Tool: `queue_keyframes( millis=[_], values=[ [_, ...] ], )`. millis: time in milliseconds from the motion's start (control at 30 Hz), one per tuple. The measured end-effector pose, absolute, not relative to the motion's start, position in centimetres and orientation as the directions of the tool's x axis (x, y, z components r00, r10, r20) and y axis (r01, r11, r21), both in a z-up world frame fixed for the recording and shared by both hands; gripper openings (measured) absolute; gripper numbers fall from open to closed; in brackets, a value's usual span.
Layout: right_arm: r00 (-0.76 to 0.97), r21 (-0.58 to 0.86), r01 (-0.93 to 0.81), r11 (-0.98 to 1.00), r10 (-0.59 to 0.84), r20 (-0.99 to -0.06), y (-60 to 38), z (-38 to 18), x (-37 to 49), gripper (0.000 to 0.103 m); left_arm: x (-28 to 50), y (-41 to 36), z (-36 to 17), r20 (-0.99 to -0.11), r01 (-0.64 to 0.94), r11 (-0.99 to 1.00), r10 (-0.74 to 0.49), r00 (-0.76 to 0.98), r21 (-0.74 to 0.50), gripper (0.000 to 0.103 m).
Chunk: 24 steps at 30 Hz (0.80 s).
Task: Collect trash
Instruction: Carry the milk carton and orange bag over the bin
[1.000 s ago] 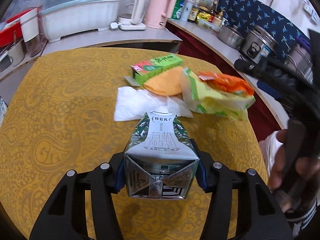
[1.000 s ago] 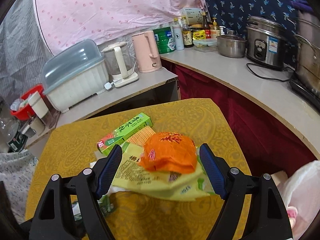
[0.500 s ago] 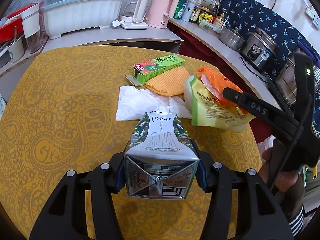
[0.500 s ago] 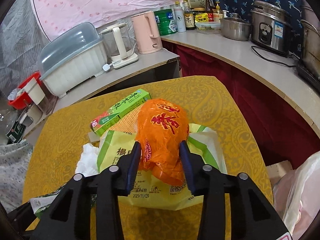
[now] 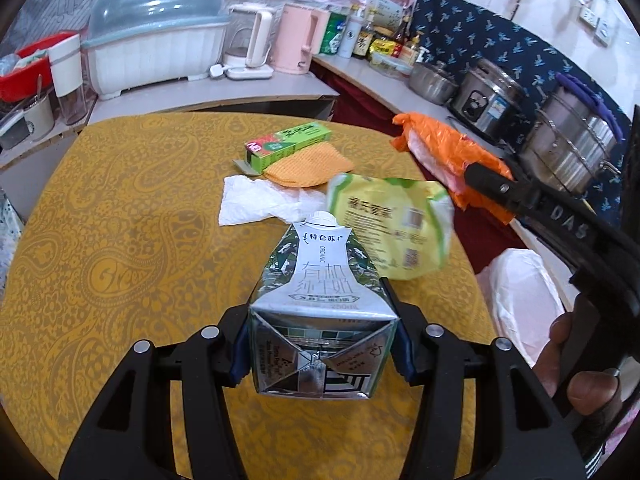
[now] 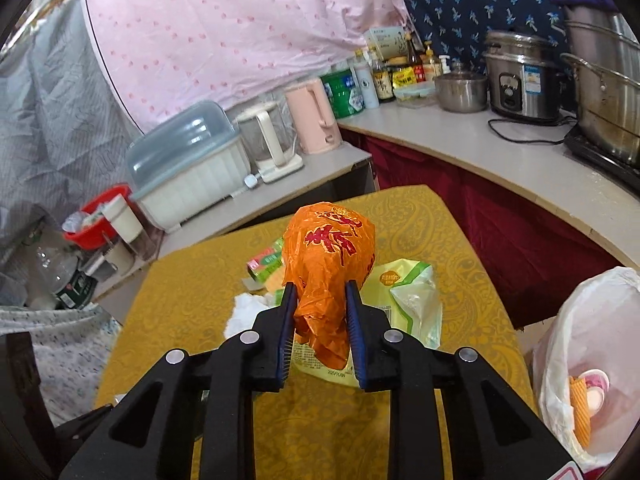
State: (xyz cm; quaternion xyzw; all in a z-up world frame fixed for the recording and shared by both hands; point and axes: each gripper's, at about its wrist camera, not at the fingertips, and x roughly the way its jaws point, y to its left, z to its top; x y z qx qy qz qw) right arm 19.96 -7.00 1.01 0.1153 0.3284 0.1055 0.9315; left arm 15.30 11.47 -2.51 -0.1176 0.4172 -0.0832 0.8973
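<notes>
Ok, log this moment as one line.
left gripper: shut on milk carton | right gripper: jaws just closing, shut on orange wrapper | trash bag: open, right of table

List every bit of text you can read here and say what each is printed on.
"ORGANIC" and "250mL": grey-green milk carton, with Chinese characters.
"DAS": black right gripper arm.
"2025/11/09": yellow-green snack bag; its other print is too small.
Red Chinese characters: orange plastic bag.
Green cardboard box, counter bottles and cooker sticker: too blurred.
</notes>
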Motion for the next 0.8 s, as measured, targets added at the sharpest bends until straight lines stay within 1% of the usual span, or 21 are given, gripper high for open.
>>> queue_keyframes(
  millis=[100,300,500,800],
  values=[
    [0.792,0.301,-0.117,0.946,0.272,-0.547,-8.1,3.1,17.7,0.023,13.8,10.8,-1.2,-0.712,0.075,0.958,-0.257,0.654,-0.276,0.052],
    [0.833,0.313,-0.084,0.946,0.240,-0.498,-10.9,5.5,14.0,0.023,11.4,8.4,1.2,-0.681,0.134,0.955,-0.284,0.675,-0.265,0.052],
    [0.860,0.330,-0.021,0.944,0.186,-0.476,-15.0,6.4,11.1,0.023,9.9,4.6,3.2,-0.657,0.214,0.948,-0.318,0.684,-0.236,0.052],
    [0.881,0.356,0.112,0.928,0.074,-0.468,-23.1,6.0,7.1,0.023,9.3,-2.3,4.9,-0.635,0.331,0.922,-0.381,0.672,-0.203,0.052]
  ],
)
